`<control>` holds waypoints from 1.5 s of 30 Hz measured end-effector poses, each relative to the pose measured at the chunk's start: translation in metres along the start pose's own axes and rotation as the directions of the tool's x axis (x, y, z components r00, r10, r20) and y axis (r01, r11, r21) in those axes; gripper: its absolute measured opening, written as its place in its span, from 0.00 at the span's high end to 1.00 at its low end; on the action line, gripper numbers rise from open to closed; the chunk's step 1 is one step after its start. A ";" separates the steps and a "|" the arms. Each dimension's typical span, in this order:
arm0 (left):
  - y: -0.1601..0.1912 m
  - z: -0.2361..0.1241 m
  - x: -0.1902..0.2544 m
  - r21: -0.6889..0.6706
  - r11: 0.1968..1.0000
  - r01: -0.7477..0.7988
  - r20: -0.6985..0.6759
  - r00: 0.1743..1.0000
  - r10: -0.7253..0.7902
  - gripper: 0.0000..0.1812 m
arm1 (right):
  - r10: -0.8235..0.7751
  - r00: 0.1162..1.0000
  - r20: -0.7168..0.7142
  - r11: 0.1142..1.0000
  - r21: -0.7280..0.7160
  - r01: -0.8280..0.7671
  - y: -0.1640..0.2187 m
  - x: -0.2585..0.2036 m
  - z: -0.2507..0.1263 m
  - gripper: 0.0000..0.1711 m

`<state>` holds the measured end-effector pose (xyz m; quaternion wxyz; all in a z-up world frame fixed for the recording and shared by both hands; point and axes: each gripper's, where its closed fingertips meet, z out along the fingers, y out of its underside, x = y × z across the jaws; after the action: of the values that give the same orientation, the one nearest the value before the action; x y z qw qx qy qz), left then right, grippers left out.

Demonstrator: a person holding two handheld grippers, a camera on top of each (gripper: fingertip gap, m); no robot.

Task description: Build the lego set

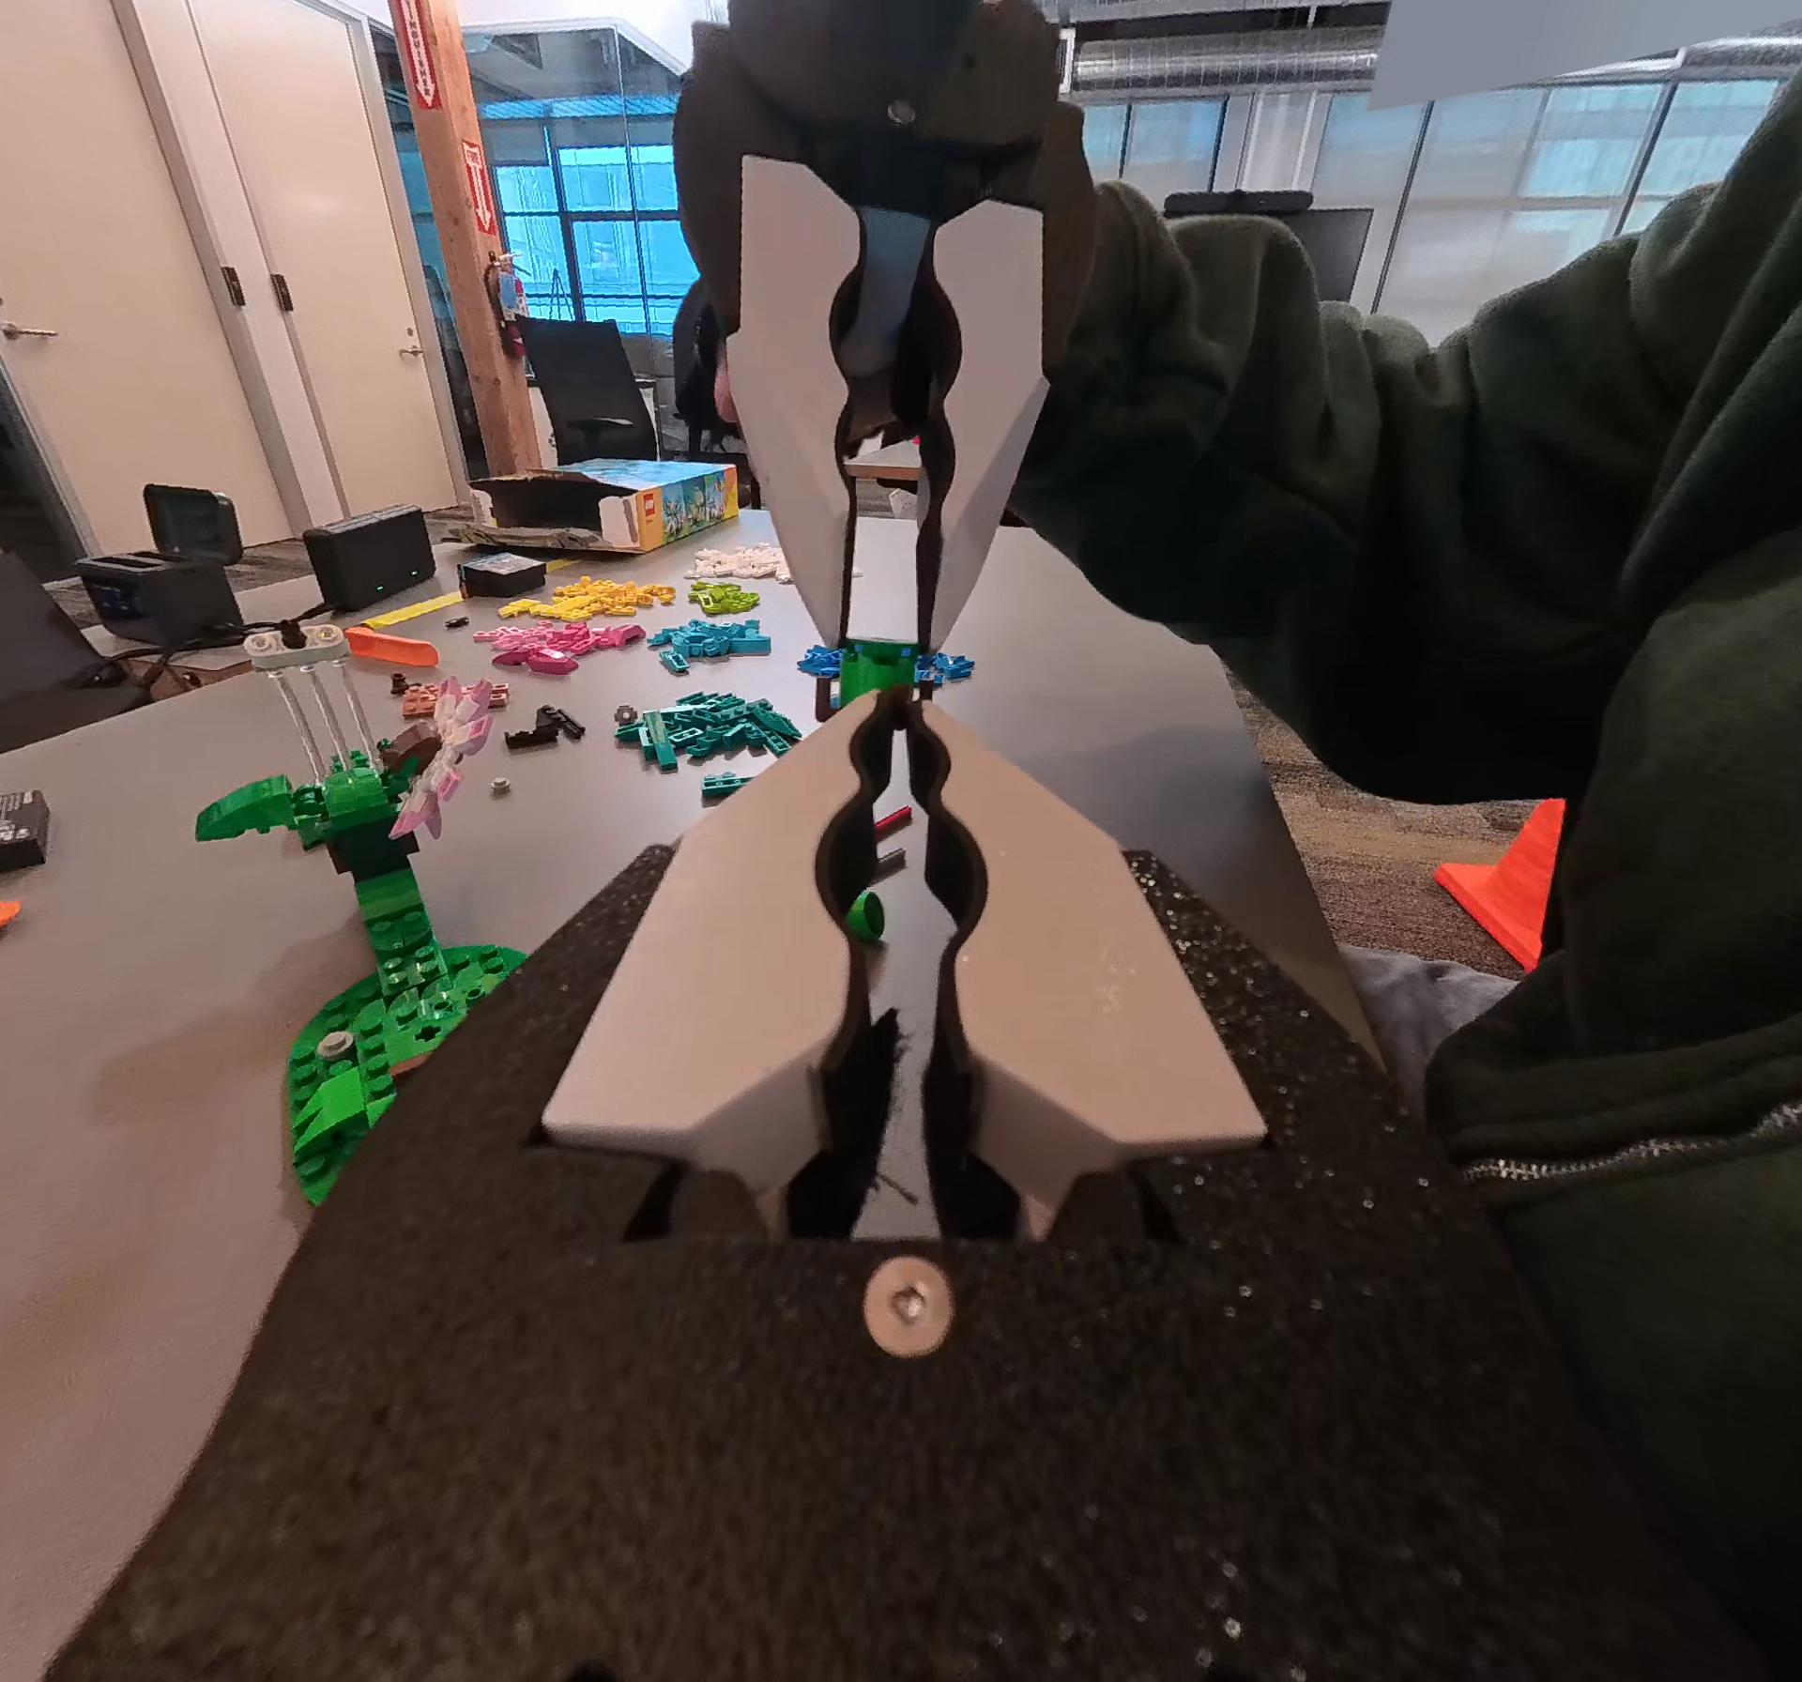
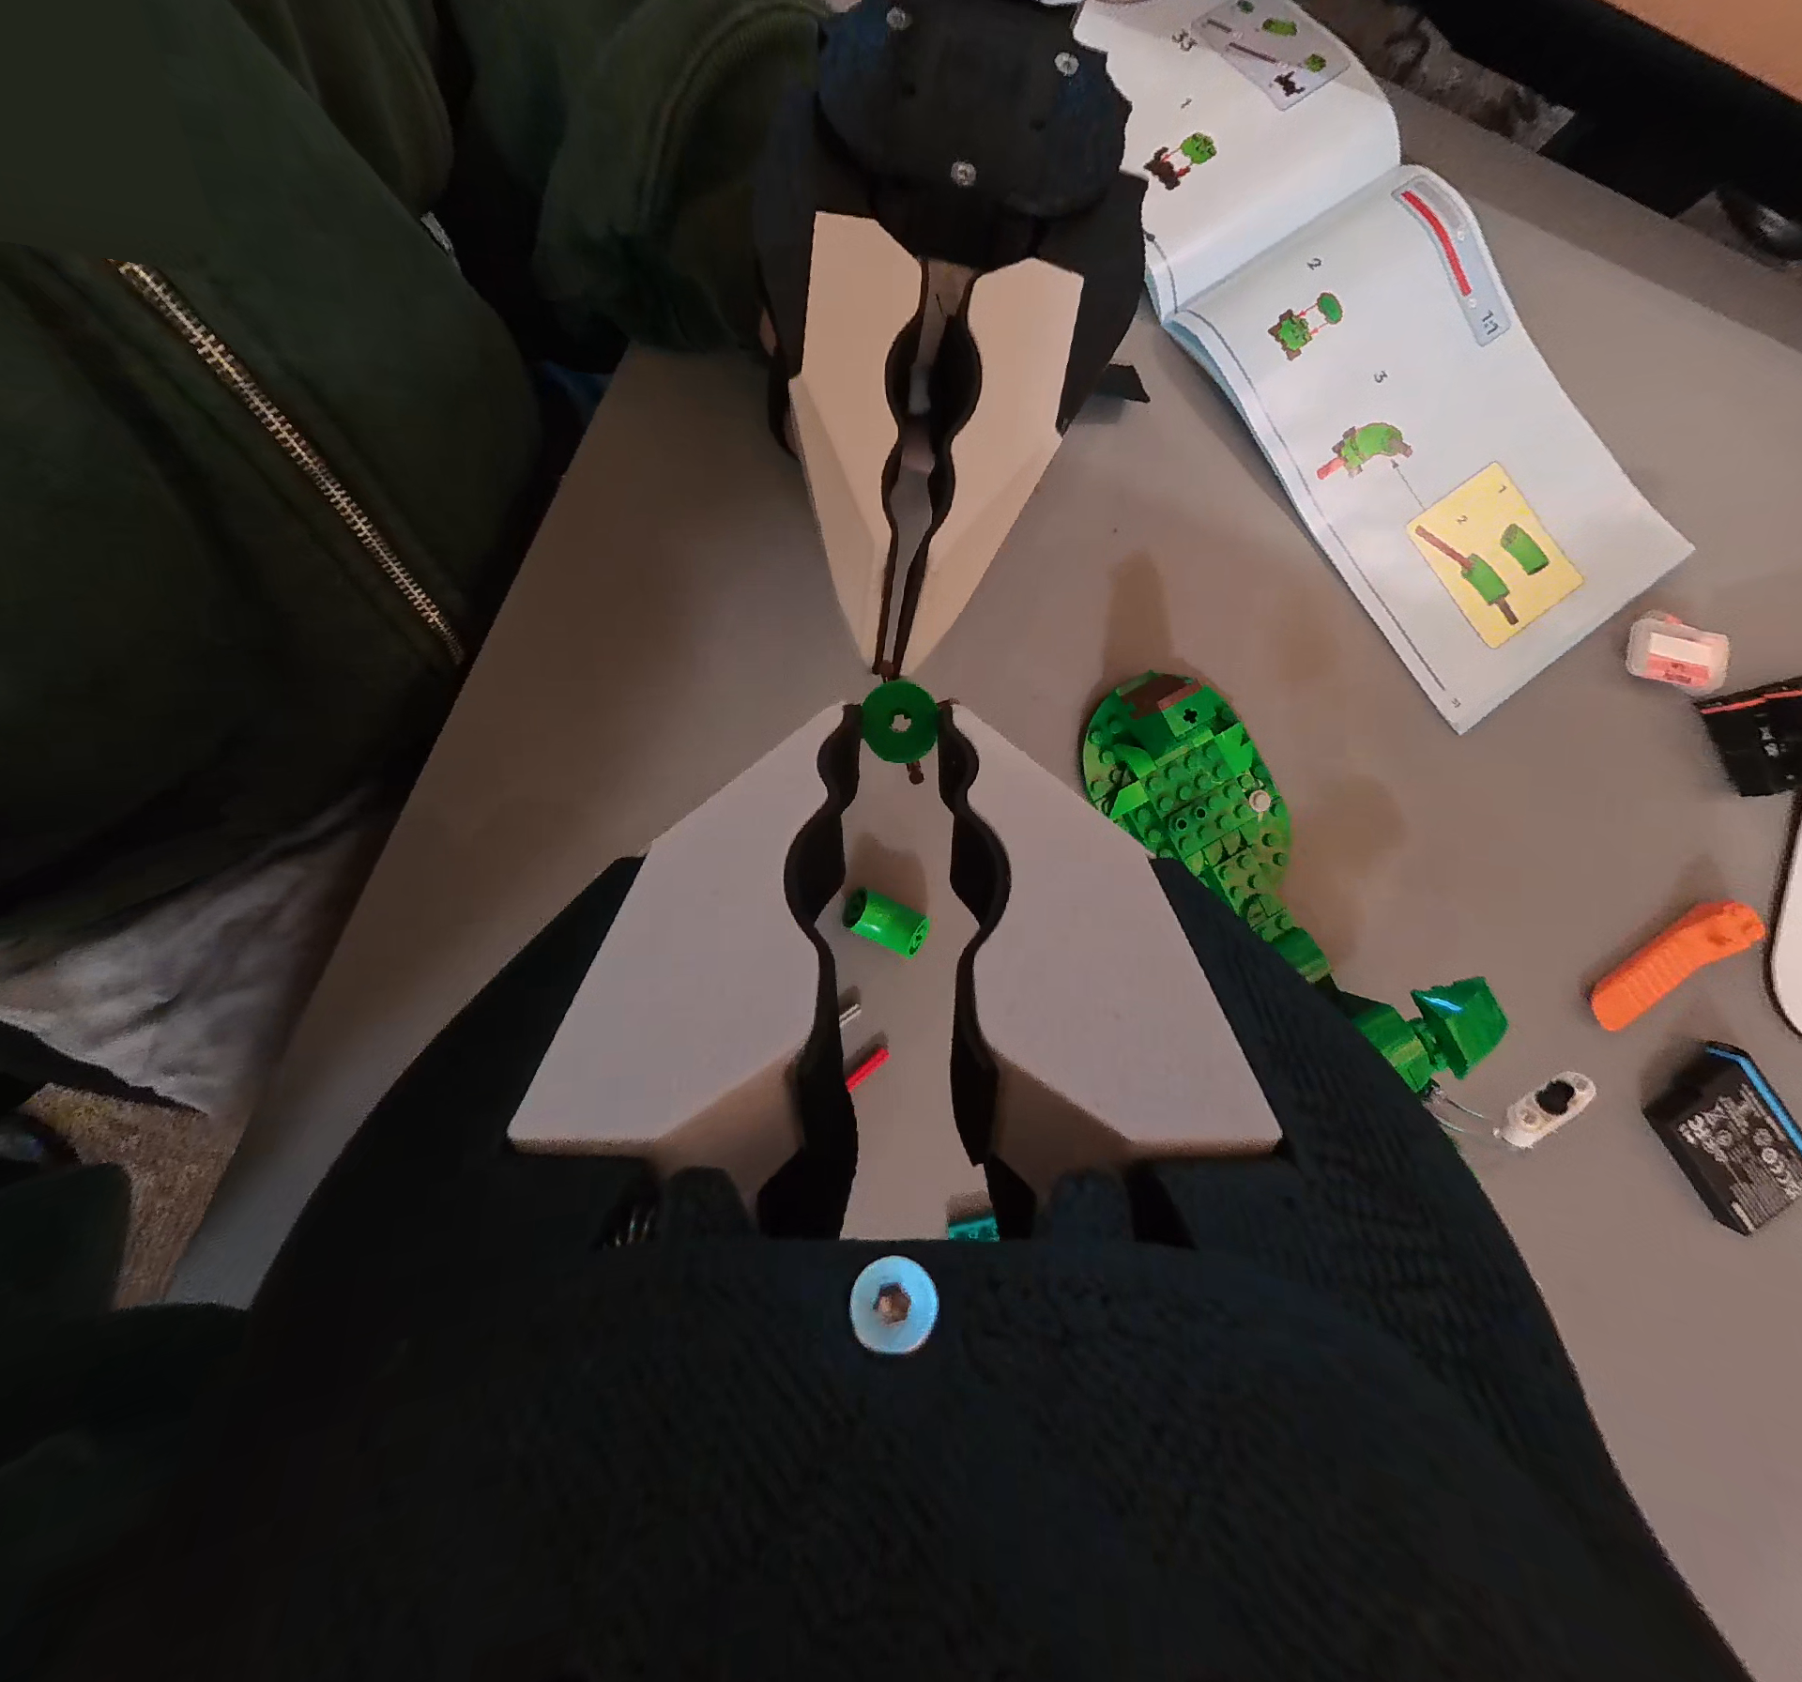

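My right tongs (image 2: pixel 899 726) are clamped on a green round lego piece (image 2: pixel 898 722), held in the air above the worktop (image 2: pixel 683 484). My left tongs (image 1: pixel 892 697) meet it tip to tip from the opposite side, nearly closed on a thin dark axle (image 2: pixel 885 666) at the piece; whether they truly pinch it I cannot tell. Below my right tongs, between their fingers, a loose green cylinder (image 2: pixel 885 923) lies on the worktop. The green lego plant model (image 2: pixel 1199 806) lies to their right, the open instruction booklet (image 2: pixel 1365 348) beyond it.
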<state>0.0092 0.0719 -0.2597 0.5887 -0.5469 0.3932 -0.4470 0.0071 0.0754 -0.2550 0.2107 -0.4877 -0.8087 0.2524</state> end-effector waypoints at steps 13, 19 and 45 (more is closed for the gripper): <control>-0.008 -0.002 0.006 0.057 0.996 0.070 -0.073 0.995 -0.066 1.00 | -0.055 0.997 0.055 0.995 -0.082 0.059 -0.006 -0.006 -0.004 0.91; -0.010 -0.003 0.007 0.070 0.994 0.088 -0.091 0.993 -0.082 1.00 | -0.077 0.994 0.076 0.991 -0.107 0.085 -0.009 -0.007 -0.004 0.92; -0.019 -0.008 0.004 0.142 0.983 0.120 -0.094 0.990 -0.107 1.00 | -0.101 0.993 0.055 0.988 -0.115 0.107 -0.016 -0.001 -0.010 0.91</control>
<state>0.0008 0.0661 -0.2412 0.5836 -0.5037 0.3520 -0.5308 0.0025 0.0699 -0.2374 0.1744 -0.4501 -0.8515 0.2049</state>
